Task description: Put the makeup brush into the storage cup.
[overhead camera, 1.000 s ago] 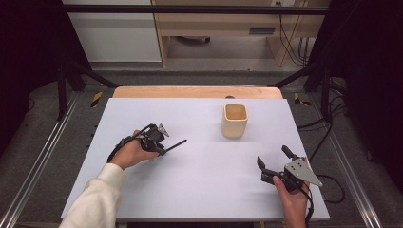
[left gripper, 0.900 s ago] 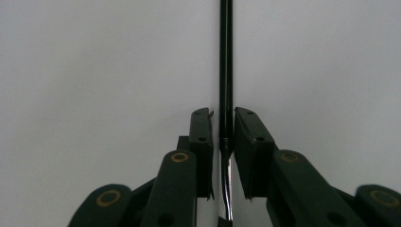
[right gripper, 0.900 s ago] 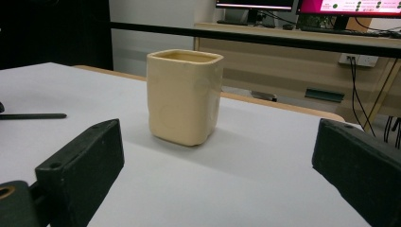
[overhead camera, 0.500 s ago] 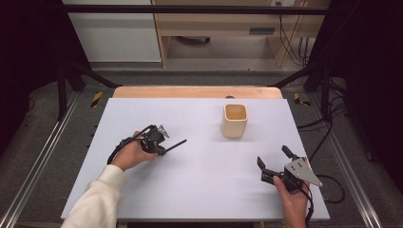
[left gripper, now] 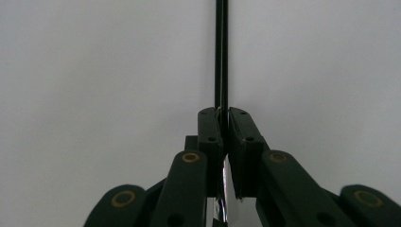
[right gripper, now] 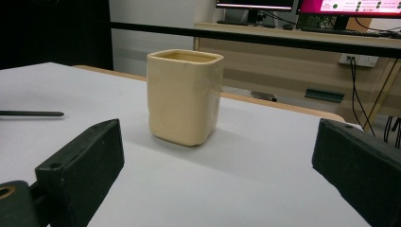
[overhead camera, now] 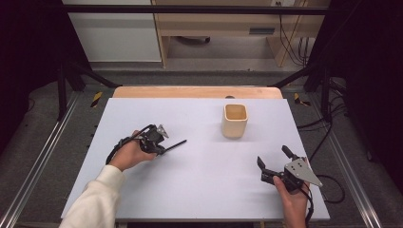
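Centrally, left claw (overhead camera: 164,147) clenches a black rod (overhead camera: 175,144); right claw (overhead camera: 274,159) gapes, released.

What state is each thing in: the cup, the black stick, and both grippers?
Cup: upright on the table, mouth open, contents not visible.
Stick: thin, black, clamped at one end, pointing toward the cup.
Left gripper: shut on the stick.
Right gripper: open, holding nothing, facing the cup.
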The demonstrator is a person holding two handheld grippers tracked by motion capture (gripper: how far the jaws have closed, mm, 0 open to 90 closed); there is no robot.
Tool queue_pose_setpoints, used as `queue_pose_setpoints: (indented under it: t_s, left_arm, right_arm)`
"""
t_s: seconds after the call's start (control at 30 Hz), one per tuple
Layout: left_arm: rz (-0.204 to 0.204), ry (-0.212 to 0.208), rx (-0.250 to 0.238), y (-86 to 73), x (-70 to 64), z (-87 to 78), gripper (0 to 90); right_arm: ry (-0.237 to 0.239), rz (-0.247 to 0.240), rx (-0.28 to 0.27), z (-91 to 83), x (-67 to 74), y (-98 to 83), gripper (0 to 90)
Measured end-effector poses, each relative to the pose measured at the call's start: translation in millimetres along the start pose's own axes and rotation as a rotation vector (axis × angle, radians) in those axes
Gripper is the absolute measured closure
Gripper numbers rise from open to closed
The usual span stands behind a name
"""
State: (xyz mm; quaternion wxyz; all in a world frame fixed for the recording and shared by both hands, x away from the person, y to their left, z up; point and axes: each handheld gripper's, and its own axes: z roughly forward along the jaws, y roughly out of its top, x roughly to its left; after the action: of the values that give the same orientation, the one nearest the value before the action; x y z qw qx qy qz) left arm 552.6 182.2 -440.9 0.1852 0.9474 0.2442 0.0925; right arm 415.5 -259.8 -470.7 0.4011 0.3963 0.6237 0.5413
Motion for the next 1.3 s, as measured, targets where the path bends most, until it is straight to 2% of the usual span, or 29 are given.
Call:
queue_pose_setpoints:
  t_s: [0.27,0.47,0.87,1.3]
  left_arm:
    - [0.012,0.0,-0.029,3.3,-2.5,-8.3,84.2]
    - [0.037,-0.002,-0.043,9.2,-7.9,-14.4,84.2]
    - [0.09,-0.006,-0.052,24.4,-18.5,-22.4,84.1]
    - [0.122,-0.014,-0.049,33.9,-25.8,-24.5,84.1]
  right_arm:
    - [-0.001,-0.002,0.003,0.6,1.4,0.0,3.1]
    - [0.001,-0.012,0.009,0.6,2.5,0.2,3.1]
    - [0.001,-0.022,0.008,1.8,4.3,0.4,3.0]
    - [0.0,-0.029,0.011,2.2,5.1,0.5,3.0]
